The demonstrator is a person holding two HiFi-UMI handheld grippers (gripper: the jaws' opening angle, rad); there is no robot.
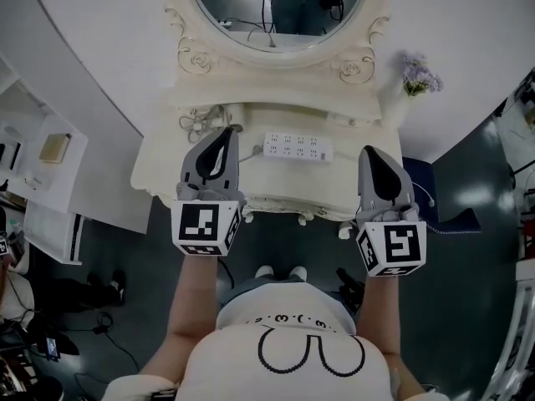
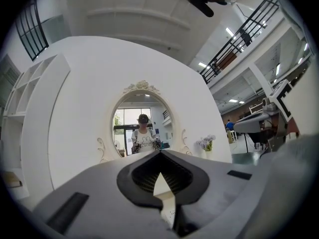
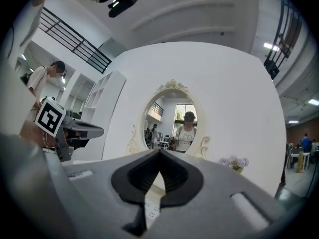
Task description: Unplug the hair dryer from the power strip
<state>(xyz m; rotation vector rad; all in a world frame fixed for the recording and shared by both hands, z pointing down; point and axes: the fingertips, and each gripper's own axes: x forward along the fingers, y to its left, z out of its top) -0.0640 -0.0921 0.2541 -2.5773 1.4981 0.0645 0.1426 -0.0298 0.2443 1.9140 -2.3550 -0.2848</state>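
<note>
LEFT: your left hand-held gripper (image 1: 225,136) has its jaws together, empty, above the bench (image 1: 159,172) front left | RIGHT: your right hand-held gripper (image 1: 372,154) has its jaws together, empty, front right | STRIP: power strip (image 1: 298,147) lies flat on the bench between both grippers, apart from each | CORD: white cord (image 1: 197,124) bunched rear left, below the mirror (image 1: 276,11)

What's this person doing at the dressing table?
A person stands at a white dressing table with an oval mirror, a tool in each hand. The left tool and the right tool are both shut and empty, held up on either side of a white power strip lying on the tabletop. Neither appears to touch it.
</note>
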